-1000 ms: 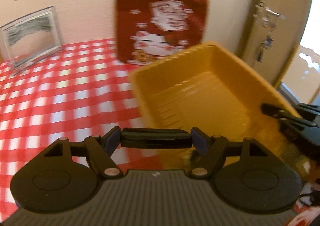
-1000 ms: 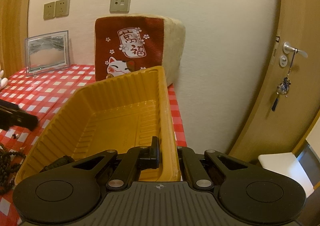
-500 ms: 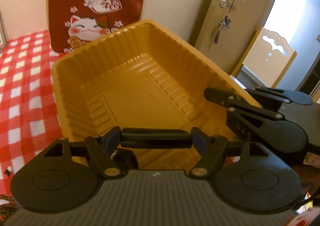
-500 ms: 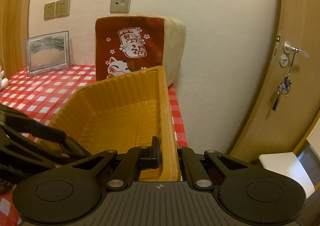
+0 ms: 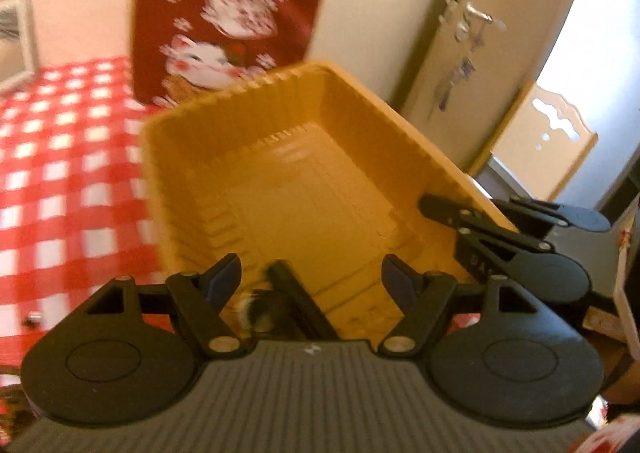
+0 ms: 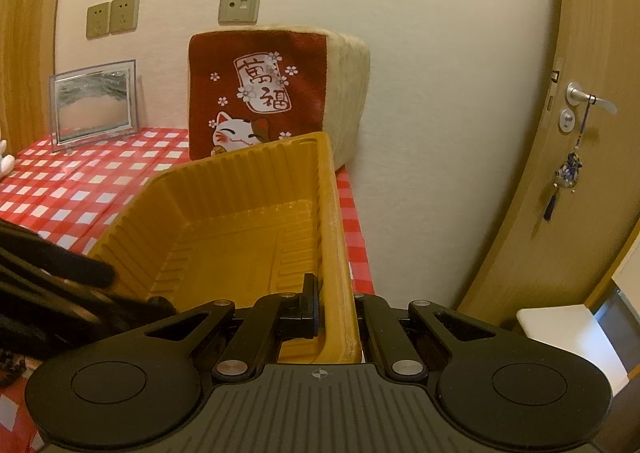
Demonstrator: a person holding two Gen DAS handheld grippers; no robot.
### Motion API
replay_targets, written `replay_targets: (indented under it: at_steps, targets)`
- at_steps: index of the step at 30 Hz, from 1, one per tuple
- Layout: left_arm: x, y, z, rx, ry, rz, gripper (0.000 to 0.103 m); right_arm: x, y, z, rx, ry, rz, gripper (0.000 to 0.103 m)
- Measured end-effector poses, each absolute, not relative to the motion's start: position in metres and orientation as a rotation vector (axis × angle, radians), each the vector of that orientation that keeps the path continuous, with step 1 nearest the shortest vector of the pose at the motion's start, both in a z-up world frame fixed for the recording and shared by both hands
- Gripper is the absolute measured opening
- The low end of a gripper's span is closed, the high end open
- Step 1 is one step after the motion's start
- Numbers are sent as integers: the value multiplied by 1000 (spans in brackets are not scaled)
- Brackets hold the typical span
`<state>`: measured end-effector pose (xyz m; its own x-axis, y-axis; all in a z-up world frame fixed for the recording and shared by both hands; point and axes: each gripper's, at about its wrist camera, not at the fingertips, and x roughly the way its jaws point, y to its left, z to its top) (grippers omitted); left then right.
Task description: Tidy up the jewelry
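Right tongs (image 6: 320,309) clamp yellow tray (image 6: 240,229) wall; left tongs (image 5: 310,277) gape, angled down.

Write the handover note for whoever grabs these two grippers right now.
Left gripper: jaws open and empty, over the near end of the yellow tray.
Right gripper: jaws shut on the tray's right wall.
Things: a black bar-shaped piece sits tilted at the tray's near end, just below the left jaws. It is too blurred to identify. A small metal piece lies on the checked tablecloth left of the tray. Dark beads lie near the cloth's front edge.
Done: apparently only the black piece is in the tray.
Left: probably move the metal piece and the beads into the tray.
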<state>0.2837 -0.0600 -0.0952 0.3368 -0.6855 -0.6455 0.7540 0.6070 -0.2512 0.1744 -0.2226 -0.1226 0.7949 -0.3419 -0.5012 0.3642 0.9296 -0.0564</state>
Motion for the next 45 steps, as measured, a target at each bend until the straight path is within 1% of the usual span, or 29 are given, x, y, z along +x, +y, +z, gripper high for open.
replay_targets:
  at_steps: [4, 8, 10, 12, 19, 22, 23, 24, 31, 36, 43, 45]
  targets:
    - [292, -21, -89, 97, 753, -840, 72, 175, -223, -124, 54, 527, -382, 3]
    - [307, 10, -101, 172, 766, -714, 66, 176, -224, -125, 59, 525, -379, 3]
    - [316, 23, -111, 201, 796, -667, 60, 177, -224, -125, 60, 524, -376, 3]
    - [322, 30, -118, 228, 821, -645, 51, 179, -224, -125, 59, 524, -374, 3]
    - [327, 25, -133, 251, 848, -636, 38, 185, -221, -125, 51, 523, -370, 3]
    - [328, 21, -138, 269, 857, -626, 27, 186, -221, -125, 48, 524, -368, 3]
    - [330, 17, -141, 276, 863, -625, 22, 187, -220, -125, 47, 524, -368, 3]
    - [331, 16, -142, 279, 869, -624, 20, 187, -220, -125, 47, 524, -367, 3]
    - [330, 11, -146, 308, 877, -626, 20, 188, -221, -125, 48, 526, -366, 3]
    - [331, 8, -148, 311, 884, -617, 14, 189, -220, -125, 45, 526, -363, 3]
    - [327, 9, -147, 312, 884, -608, 13, 189, -221, -126, 47, 528, -361, 3]
    - [326, 8, -147, 319, 880, -613, 7, 189, -221, -126, 47, 528, -361, 3]
